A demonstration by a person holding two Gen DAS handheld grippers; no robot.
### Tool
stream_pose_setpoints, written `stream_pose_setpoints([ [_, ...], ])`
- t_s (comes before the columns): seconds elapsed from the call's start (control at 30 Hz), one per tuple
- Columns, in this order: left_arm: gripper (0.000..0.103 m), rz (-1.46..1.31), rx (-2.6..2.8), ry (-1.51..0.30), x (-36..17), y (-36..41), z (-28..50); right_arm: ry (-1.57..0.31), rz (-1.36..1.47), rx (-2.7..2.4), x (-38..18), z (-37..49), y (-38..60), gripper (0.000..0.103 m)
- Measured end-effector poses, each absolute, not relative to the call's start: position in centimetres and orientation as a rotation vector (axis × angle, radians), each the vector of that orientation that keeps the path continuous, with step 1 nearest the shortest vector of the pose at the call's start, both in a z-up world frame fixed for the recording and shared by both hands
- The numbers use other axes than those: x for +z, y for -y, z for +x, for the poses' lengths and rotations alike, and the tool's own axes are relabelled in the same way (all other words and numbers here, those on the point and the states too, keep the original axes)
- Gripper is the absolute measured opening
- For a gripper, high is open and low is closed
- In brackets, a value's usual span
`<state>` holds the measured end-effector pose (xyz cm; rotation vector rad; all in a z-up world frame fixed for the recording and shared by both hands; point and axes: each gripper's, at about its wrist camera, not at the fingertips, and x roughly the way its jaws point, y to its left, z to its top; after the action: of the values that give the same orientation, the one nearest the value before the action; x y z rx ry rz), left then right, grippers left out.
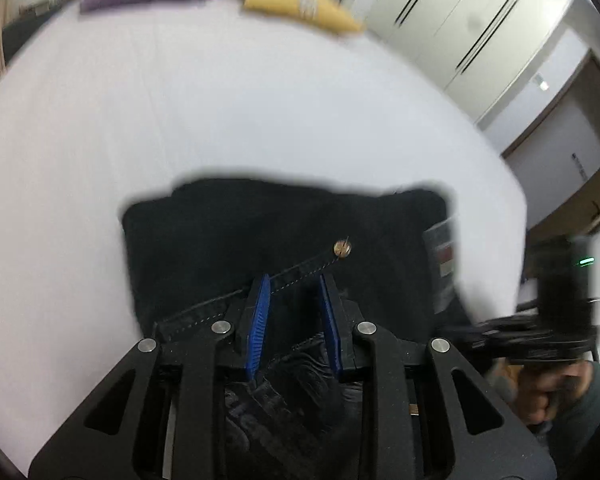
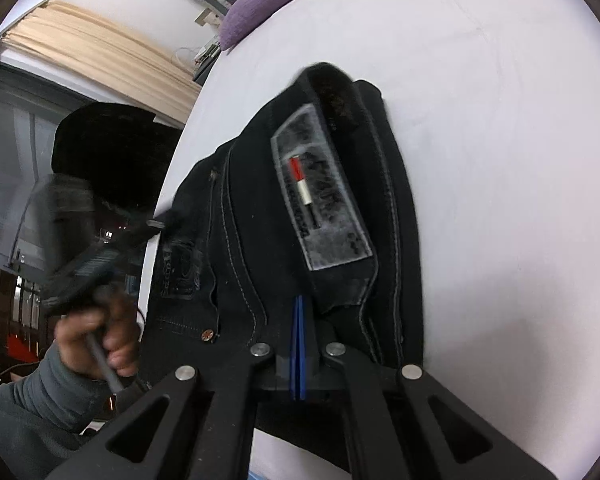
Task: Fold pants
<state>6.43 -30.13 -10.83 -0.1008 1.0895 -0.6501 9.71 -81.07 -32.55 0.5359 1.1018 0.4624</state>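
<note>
Lying on the white bed (image 1: 260, 120), the pants (image 1: 280, 232) look already folded into a compact stack, so little seems left. Left gripper (image 1: 296, 284) is spread apart over them; right gripper (image 2: 299, 308) is clenched, apparently pinching the waistband edge

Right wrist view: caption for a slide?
Right gripper shut on folded black jeans lying on a white bed.

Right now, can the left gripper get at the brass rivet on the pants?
Probably yes. The left gripper is open over the black pants, and the brass rivet lies exposed just ahead of its fingertips, slightly right. Nothing covers it; the right gripper is shut on the waistband off to the side.
</note>
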Motion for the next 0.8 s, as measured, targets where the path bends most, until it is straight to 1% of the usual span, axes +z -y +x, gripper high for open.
stream_pose_setpoints([
  [0.03, 0.024, -0.102, -0.649, -1.091, -11.5, 30.4, 6.7, -1.099, 0.534, 0.453, -32.6, 9.6, 81.0, 0.0],
  [0.1, 0.024, -0.11, -0.646, -1.072, -11.1, 30.3, 6.8, -1.099, 0.528, 0.432, -32.2, 10.3, 79.6, 0.0],
  [0.2, 0.024, -0.137, -0.66, -1.047, -9.0, 29.1, 5.3, -1.091, 0.522, 0.409, -31.3, 9.3, 79.3, 0.0],
  [0.23, 0.024, -0.128, -0.676, -1.026, -8.3, 28.7, 4.3, -1.079, 0.513, 0.405, -30.7, 8.9, 79.1, 0.004],
  [0.3, 0.024, -0.087, -0.677, -0.993, -7.6, 27.8, 1.7, -1.051, 0.501, 0.412, -29.8, 7.7, 79.1, 0.005],
  [0.37, 0.024, -0.046, -0.705, -0.997, -8.4, 27.6, -0.6, -1.04, 0.495, 0.416, -29.5, 6.6, 78.9, 0.005],
  [0.43, 0.024, 0.053, -0.697, -0.957, -9.6, 27.9, -2.6, -1.066, 0.49, 0.406, -30.8, 6.0, 78.7, 0.004],
  [0.5, 0.024, 0.092, -0.681, -0.923, -10.7, 28.9, -2.9, -1.066, 0.498, 0.393, -32.4, 6.0, 79.0, 0.0],
  [0.6, 0.024, 0.08, -0.68, -0.947, -11.1, 29.4, -2.2, -1.045, 0.455, 0.386, -32.0, 6.0, 79.0, 0.0],
  [0.67, 0.024, 0.105, -0.661, -0.977, -10.4, 29.4, -2.3, -1.042, 0.439, 0.397, -30.9, 5.9, 78.9, 0.004],
  [0.7, 0.024, 0.111, -0.644, -0.987, -10.4, 30.8, -2.7, -1.022, 0.435, 0.408, -30.0, 5.8, 79.0, 0.009],
  [0.73, 0.024, 0.103, -0.626, -0.979, -9.4, 30.7, -3.0, -0.983, 0.441, 0.421, -28.8, 5.5, 79.3, 0.023],
  [0.77, 0.024, 0.111, -0.608, -0.957, -8.6, 31.2, -3.6, -0.95, 0.452, 0.426, -27.9, 5.2, 79.7, 0.033],
  [0.8, 0.024, 0.126, -0.586, -0.926, -7.5, 31.0, -4.1, -0.919, 0.467, 0.422, -27.2, 5.3, 80.2, 0.055],
])
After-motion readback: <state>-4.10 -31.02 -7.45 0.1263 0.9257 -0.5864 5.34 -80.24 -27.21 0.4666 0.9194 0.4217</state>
